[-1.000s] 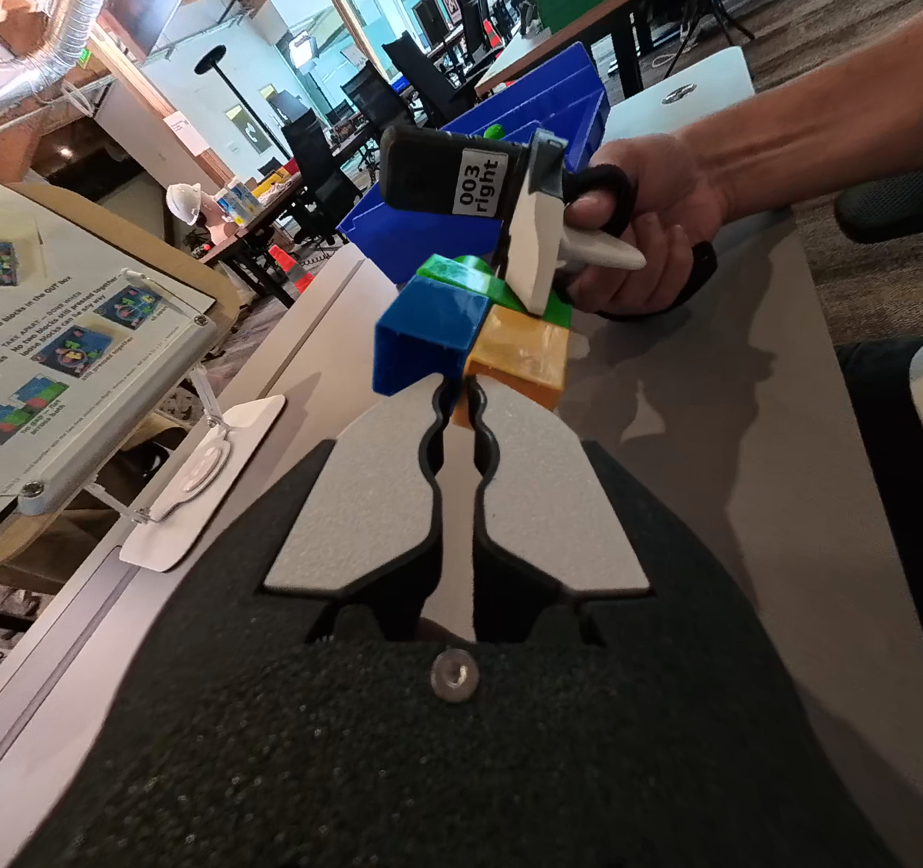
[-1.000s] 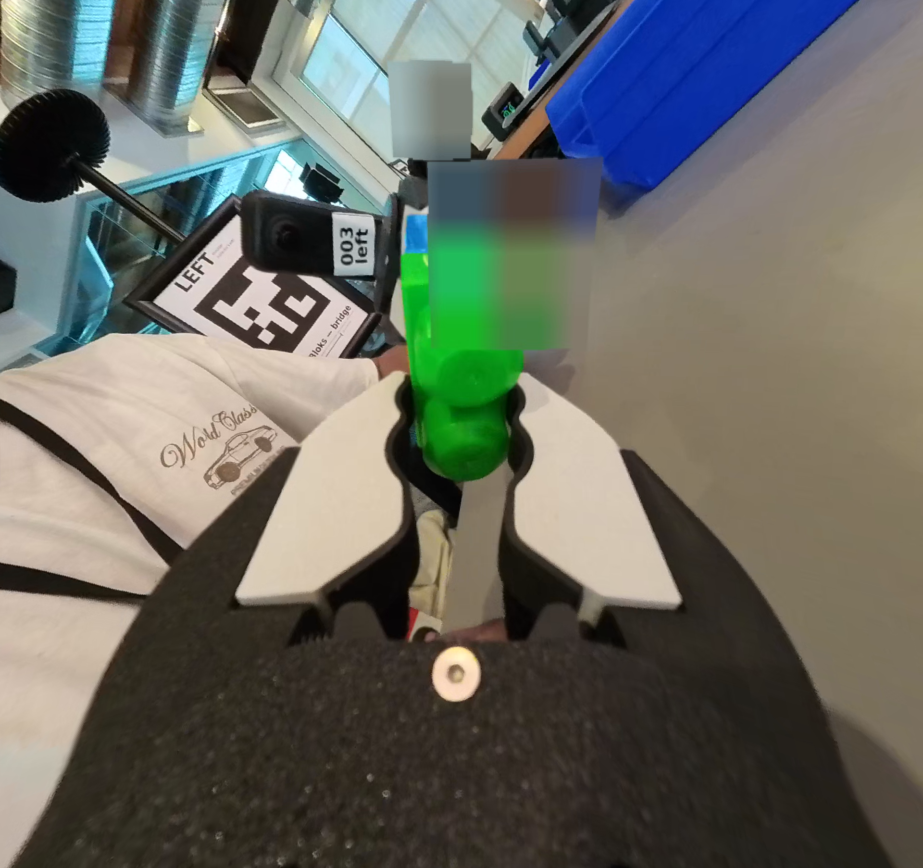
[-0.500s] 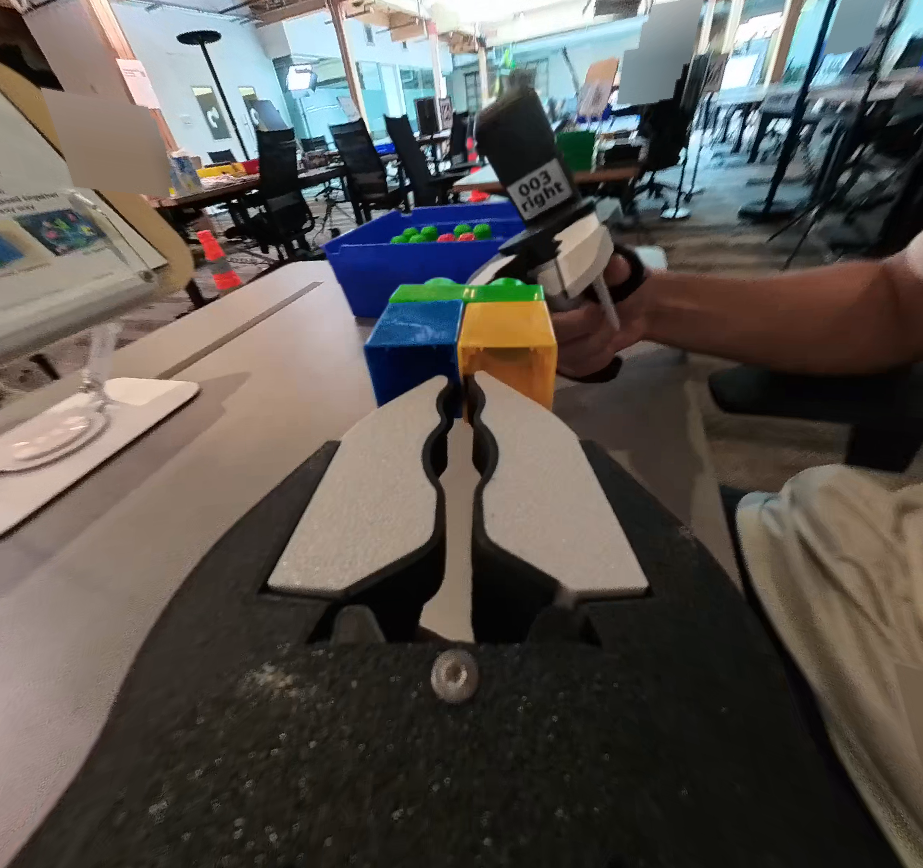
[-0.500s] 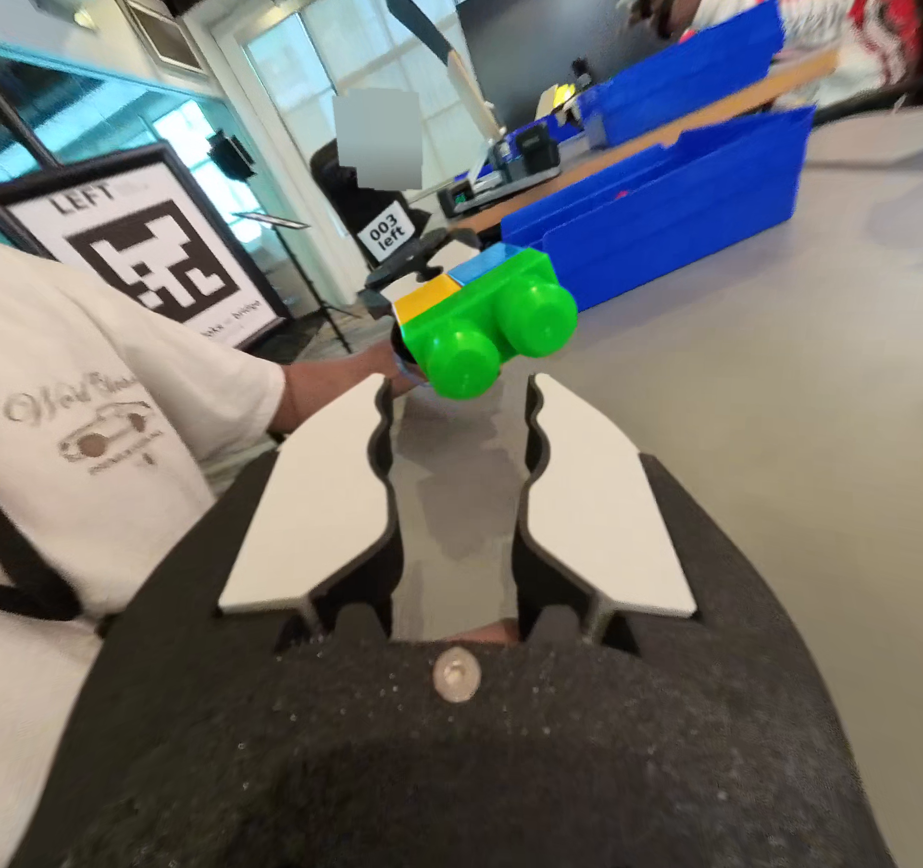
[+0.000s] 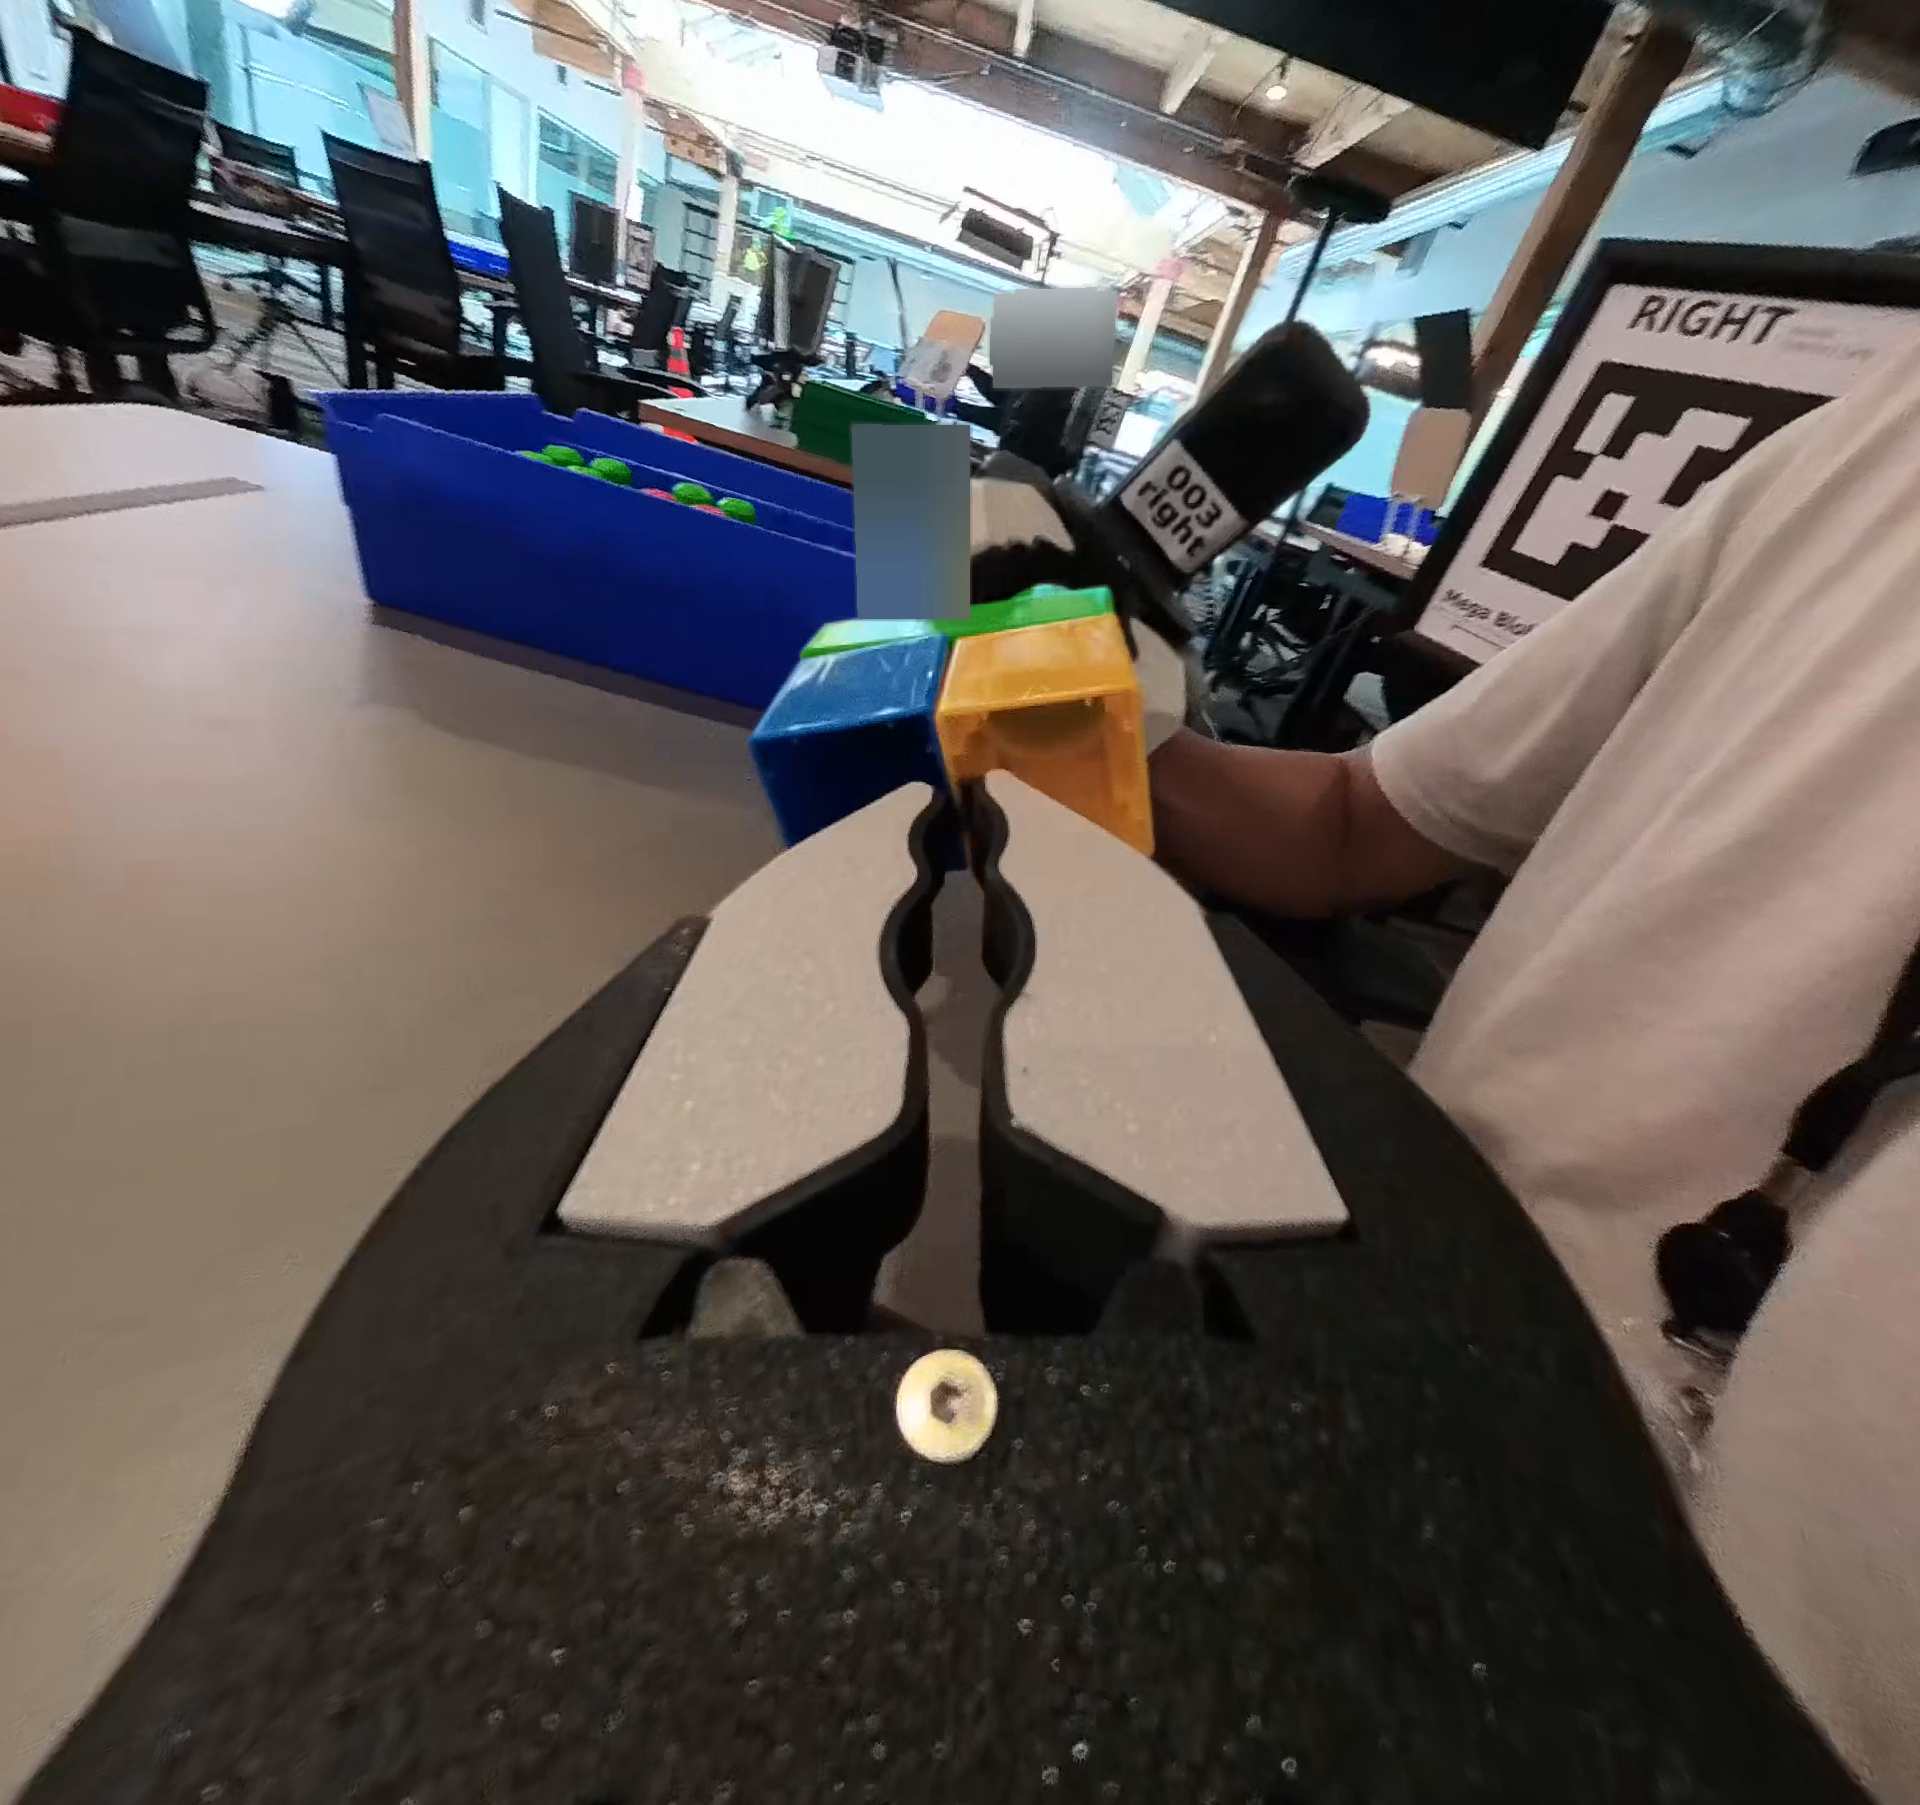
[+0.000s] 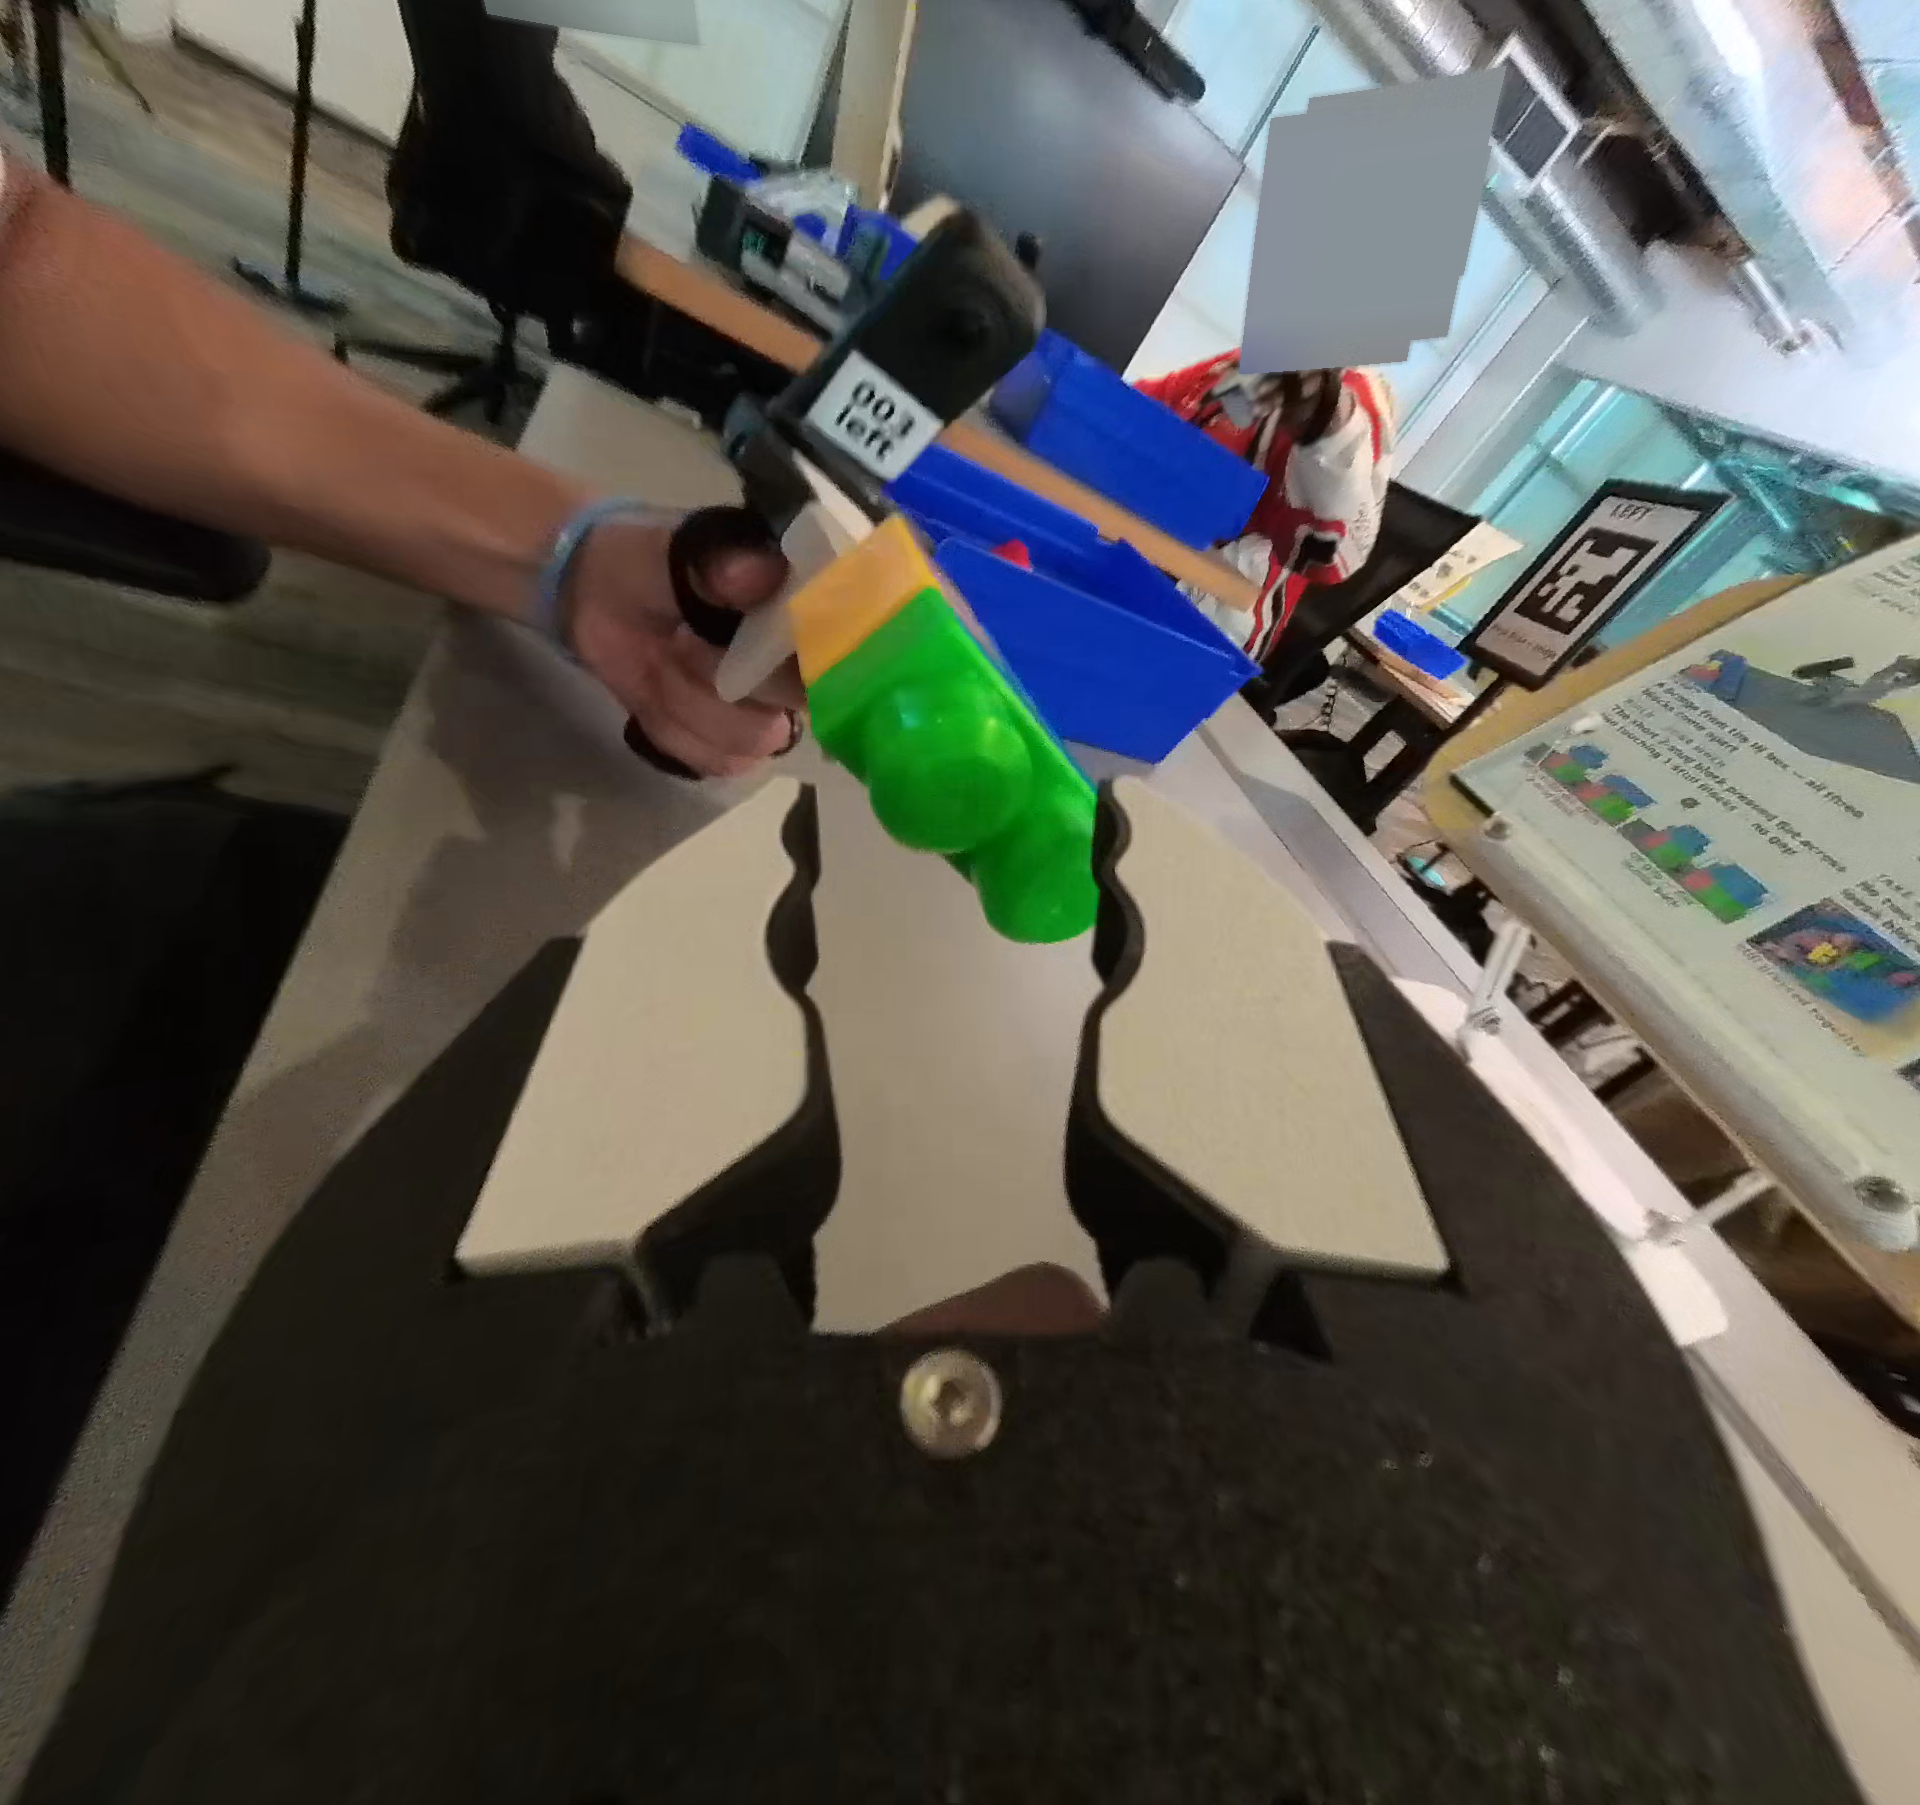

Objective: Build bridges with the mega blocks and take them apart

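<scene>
Risk first: the bridge (image 5: 961,706) hangs in the air on a thin pinch. The left gripper (image 5: 961,799) grips only where the blue block (image 5: 847,716) and the orange block (image 5: 1044,716) meet, so a twist or a hard pull from the other side could lever the assembly out and drop it on the table (image 5: 312,820). The two legs could also split from the green block (image 6: 951,768) at once, leaving one loose.

Second risk: the right gripper (image 6: 951,820) is off-centre on the bridge. Its right finger edge sits at or against the green block's side, while the left finger stands clear. If it clamps from here, I judge it may catch a stud alone and slip.

Left gripper: nearly closed, tips clamped on the bridge's underside seam.

Right gripper: jaws wide apart, holding nothing; the green block's studs point into the gap.

Bridge location: off the table, nearer the person than the blue bin (image 5: 582,550), which lies behind it with loose blocks inside.
</scene>
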